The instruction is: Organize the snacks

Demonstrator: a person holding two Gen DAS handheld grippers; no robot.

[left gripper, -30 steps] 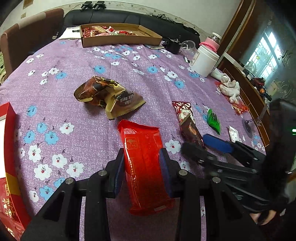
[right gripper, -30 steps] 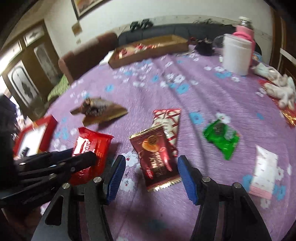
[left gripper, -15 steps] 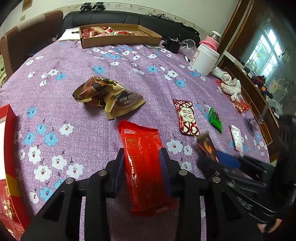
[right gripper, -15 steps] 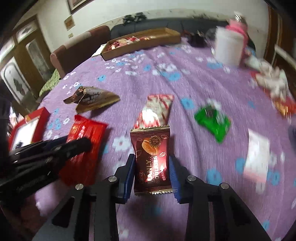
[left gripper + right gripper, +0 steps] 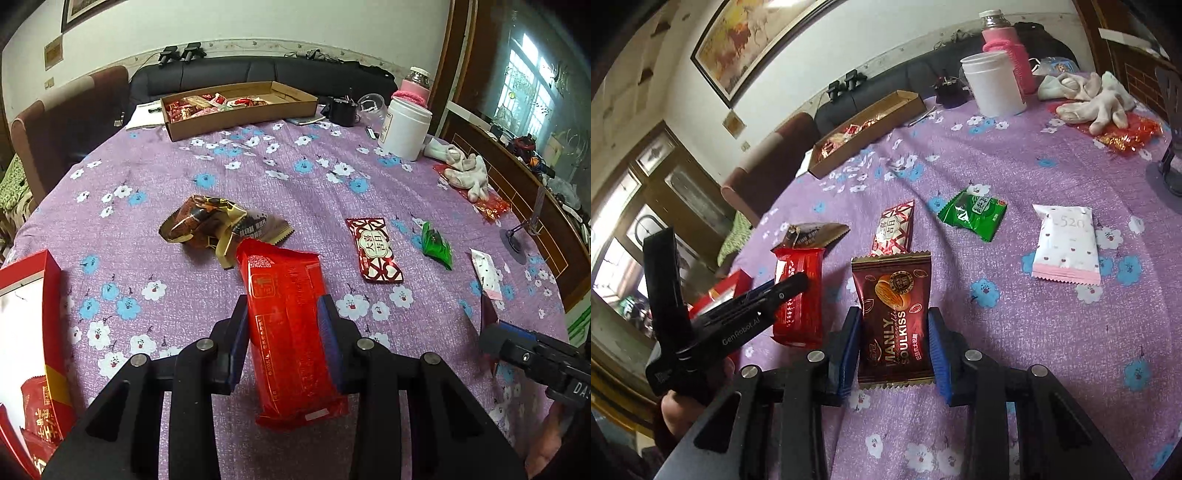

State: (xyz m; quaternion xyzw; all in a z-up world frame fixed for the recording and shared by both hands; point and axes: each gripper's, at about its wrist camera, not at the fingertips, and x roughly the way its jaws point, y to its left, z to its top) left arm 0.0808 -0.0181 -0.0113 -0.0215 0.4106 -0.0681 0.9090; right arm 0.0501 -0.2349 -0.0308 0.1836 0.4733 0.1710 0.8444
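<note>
My left gripper (image 5: 283,325) is shut on a long red snack pack (image 5: 286,317) and holds it above the purple flowered tablecloth (image 5: 207,162). My right gripper (image 5: 894,332) is shut on a brown Manly Soulkiss packet (image 5: 894,321), lifted off the cloth. The red pack also shows in the right wrist view (image 5: 798,295). On the cloth lie a crumpled brown-gold wrapper (image 5: 214,225), a red-white packet (image 5: 375,247), a green packet (image 5: 437,247) and a white-pink packet (image 5: 1065,243).
A cardboard tray (image 5: 240,118) with several snacks stands at the far side. A red box (image 5: 33,332) is at the left edge. A white jar (image 5: 404,127), a pink bottle (image 5: 1008,48) and white gloves (image 5: 465,173) sit at the far right.
My right gripper closed on the brown packet, lifted it and drew back to the right. My left gripper raised the red pack slightly.
</note>
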